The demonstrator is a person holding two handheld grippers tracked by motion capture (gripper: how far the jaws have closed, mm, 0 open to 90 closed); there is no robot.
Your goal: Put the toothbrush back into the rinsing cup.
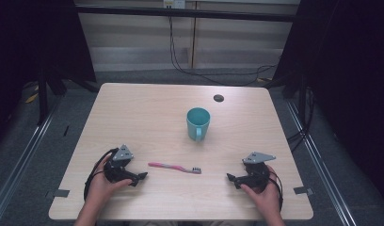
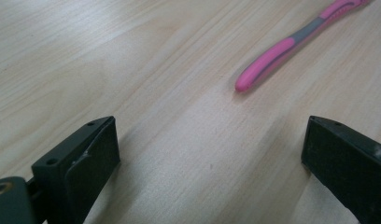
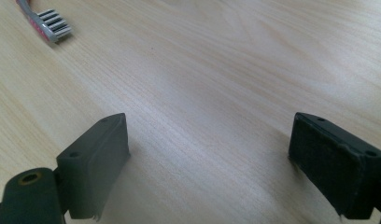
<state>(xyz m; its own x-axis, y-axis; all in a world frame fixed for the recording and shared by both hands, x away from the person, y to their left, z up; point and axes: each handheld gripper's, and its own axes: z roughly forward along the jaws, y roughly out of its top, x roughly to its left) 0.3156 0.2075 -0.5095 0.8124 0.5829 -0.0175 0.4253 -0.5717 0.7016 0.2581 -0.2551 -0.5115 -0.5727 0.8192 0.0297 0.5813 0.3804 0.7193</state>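
Spanning the scene, a pale wooden table (image 1: 148, 108) over grey floor (image 1: 20, 155).

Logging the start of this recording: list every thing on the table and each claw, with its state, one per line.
Left claw: open, empty, resting on the table.
Right claw: open, empty, resting on the table.
Toothbrush: lying flat between the claws, bristles toward the right claw.
Cup: upright, apparently empty.

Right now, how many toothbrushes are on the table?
1. The pink toothbrush lies flat near the front edge of the table, between the two grippers, in front of the teal mug. Nothing hides another.
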